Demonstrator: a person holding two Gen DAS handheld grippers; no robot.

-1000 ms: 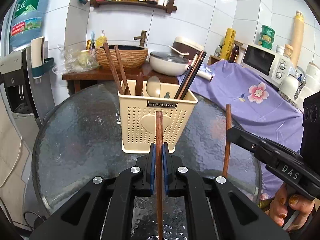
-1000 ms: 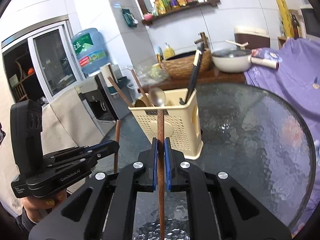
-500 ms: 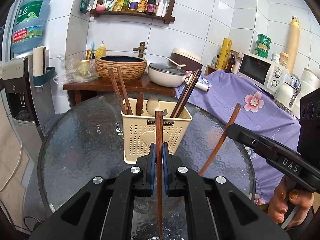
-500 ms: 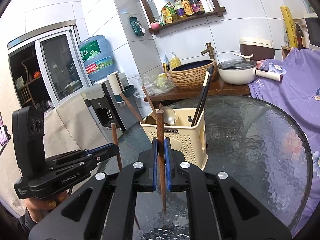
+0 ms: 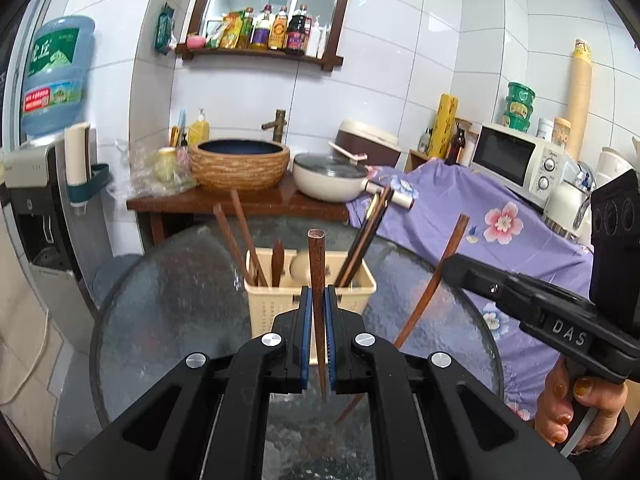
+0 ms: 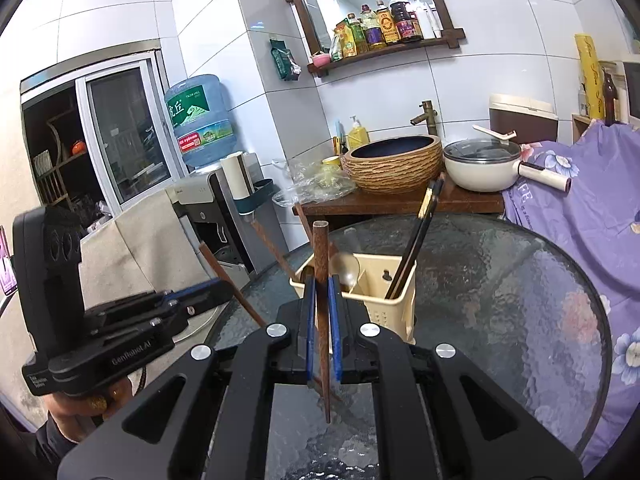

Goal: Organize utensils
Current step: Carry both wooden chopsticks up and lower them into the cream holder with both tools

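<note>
A cream utensil holder (image 5: 360,300) (image 6: 400,304) stands on the round glass table (image 5: 168,304) (image 6: 520,320), holding brown chopsticks, dark chopsticks (image 5: 364,236) (image 6: 416,240) and a spoon (image 6: 344,268). My left gripper (image 5: 315,300) is shut on a brown wooden chopstick (image 5: 317,264), held upright above the table in front of the holder. My right gripper (image 6: 320,292) is shut on another brown chopstick (image 6: 321,256), also upright. The right gripper with its tilted chopstick (image 5: 444,264) shows at right in the left wrist view; the left gripper's chopstick (image 6: 228,276) shows at left in the right wrist view.
Behind the table a wooden stand carries a woven basin (image 5: 239,166) and a white pot (image 5: 332,178). A purple flowered cloth (image 5: 500,232) covers the counter at right, with a microwave (image 5: 520,164). A water dispenser (image 5: 36,184) stands at left.
Both grippers have risen and pulled back from the holder, lifting their chopsticks off the table. The right gripper's chopstick has tilted from upright to slanted in the left wrist view.
</note>
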